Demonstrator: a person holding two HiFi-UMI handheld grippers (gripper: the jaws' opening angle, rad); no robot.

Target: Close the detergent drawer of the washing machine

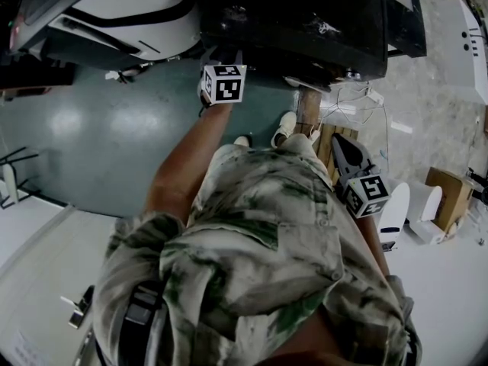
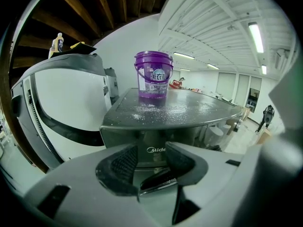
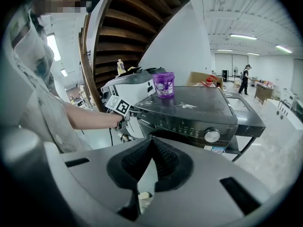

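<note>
The dark washing machine stands in front of me. Its drawer front with the Midea logo fills the space just ahead of my left gripper. That gripper is open, and its jaws stand apart on either side of the logo. The right gripper view shows the left gripper at the left front corner of the machine. I cannot tell whether the drawer sticks out or whether the jaws touch it. My right gripper is shut on nothing. It hangs low by my right side, away from the machine.
A purple bucket stands on the machine's lid among scattered white powder. A white machine stands close on the left. A dial sits on the control panel. A cardboard box and white containers lie on the floor at right.
</note>
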